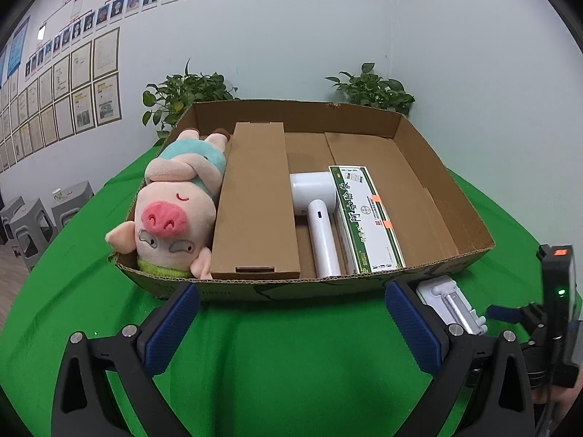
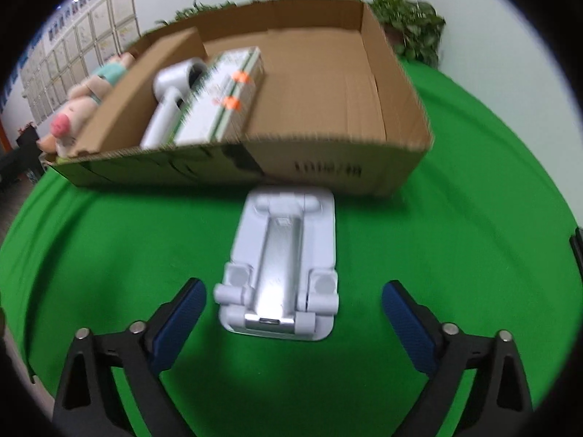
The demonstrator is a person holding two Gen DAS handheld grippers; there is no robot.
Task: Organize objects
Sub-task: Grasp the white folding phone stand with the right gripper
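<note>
From your left wrist, a green cloth [image 1: 291,346] covers the table, with a pale wall [image 1: 291,36] behind carrying rows of photos and framed papers, and two potted plants [image 1: 371,87] at the back. The cardboard box [image 1: 455,218] holds a plush pig [image 1: 171,211], a brown carton [image 1: 255,200], a white hair dryer [image 1: 317,211] and a green-edged packet [image 1: 364,218], all lying lengthwise front to back. Your left gripper [image 1: 291,309] stands apart, empty.

From your right wrist, blurred, the white folding stand [image 2: 280,266] lies flat on the cloth just before the box's front wall, long axis pointing away toward the box. Your right gripper [image 2: 293,309] is spread wide, pads either side of the stand's near end, not touching.
</note>
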